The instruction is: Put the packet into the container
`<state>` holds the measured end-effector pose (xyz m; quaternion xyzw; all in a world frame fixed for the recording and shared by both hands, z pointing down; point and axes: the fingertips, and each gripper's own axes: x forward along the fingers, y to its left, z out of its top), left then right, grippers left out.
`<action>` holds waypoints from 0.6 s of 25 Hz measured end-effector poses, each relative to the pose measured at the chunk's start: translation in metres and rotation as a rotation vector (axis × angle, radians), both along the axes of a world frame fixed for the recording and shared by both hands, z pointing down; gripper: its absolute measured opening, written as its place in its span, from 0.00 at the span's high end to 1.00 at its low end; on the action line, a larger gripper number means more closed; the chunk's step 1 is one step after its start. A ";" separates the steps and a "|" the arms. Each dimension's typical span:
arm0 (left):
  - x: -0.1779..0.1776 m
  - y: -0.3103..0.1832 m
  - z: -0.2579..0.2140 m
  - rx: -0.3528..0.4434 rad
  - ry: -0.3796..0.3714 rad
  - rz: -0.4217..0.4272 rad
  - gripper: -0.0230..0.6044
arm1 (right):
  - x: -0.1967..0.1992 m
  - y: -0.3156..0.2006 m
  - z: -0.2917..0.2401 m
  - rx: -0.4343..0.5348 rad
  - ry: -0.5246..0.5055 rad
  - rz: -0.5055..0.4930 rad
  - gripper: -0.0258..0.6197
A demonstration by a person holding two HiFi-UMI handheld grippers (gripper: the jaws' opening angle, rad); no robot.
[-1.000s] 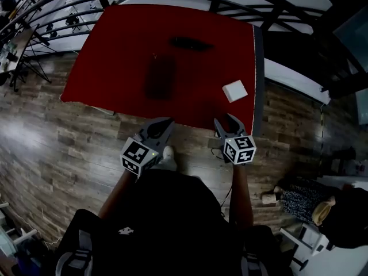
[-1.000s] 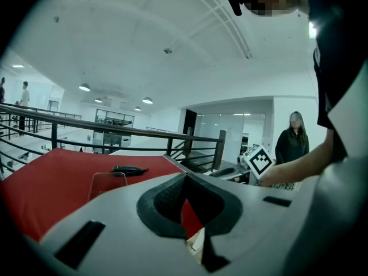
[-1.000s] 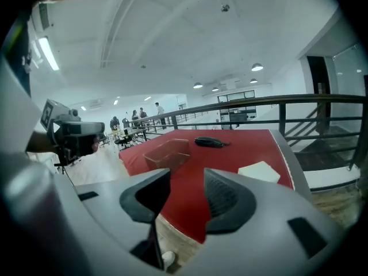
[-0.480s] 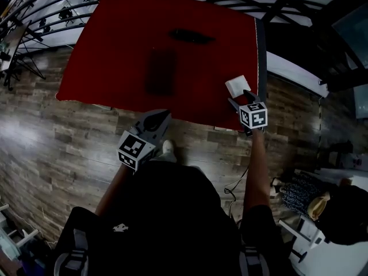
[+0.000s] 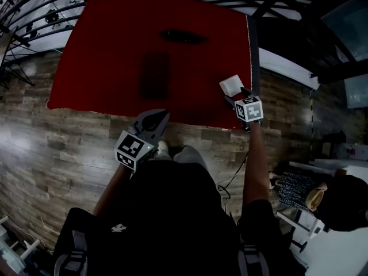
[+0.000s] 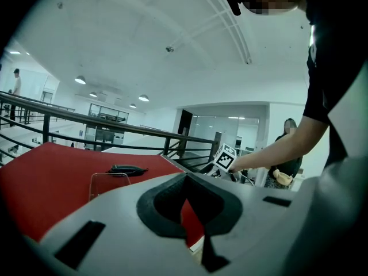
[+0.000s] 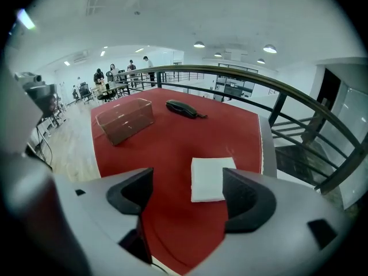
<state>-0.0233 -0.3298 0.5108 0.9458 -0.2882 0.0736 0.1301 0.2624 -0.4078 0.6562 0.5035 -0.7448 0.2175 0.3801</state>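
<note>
Now, from the head view, the right gripper (image 5: 234, 98) has moved over to the white packet (image 5: 231, 85), just ahead of its jaws. In the left gripper view, the left gripper (image 6: 185, 180) is closed on nothing. In the right gripper view, the jaws have just been opening. The packet lies between them, not squeezed. The clear box (image 7: 125, 118) is far ahead, left. A grab looks near.

packet (image 7: 210, 177): near corner behind fingers (image 7: 248, 199) | dark object (image 7: 184, 109): too small to identify | container (image 5: 155, 73): blurred
</note>
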 end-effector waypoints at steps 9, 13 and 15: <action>0.021 -0.008 -0.001 -0.002 -0.041 -0.010 0.96 | 0.032 -0.016 0.018 -0.059 0.041 -0.001 0.33; 0.032 -0.015 -0.006 0.009 -0.056 -0.030 0.96 | 0.047 -0.027 0.034 -0.116 0.044 -0.007 0.29; 0.037 -0.018 -0.004 0.007 -0.067 -0.040 0.96 | 0.051 -0.032 0.042 -0.138 0.051 -0.014 0.28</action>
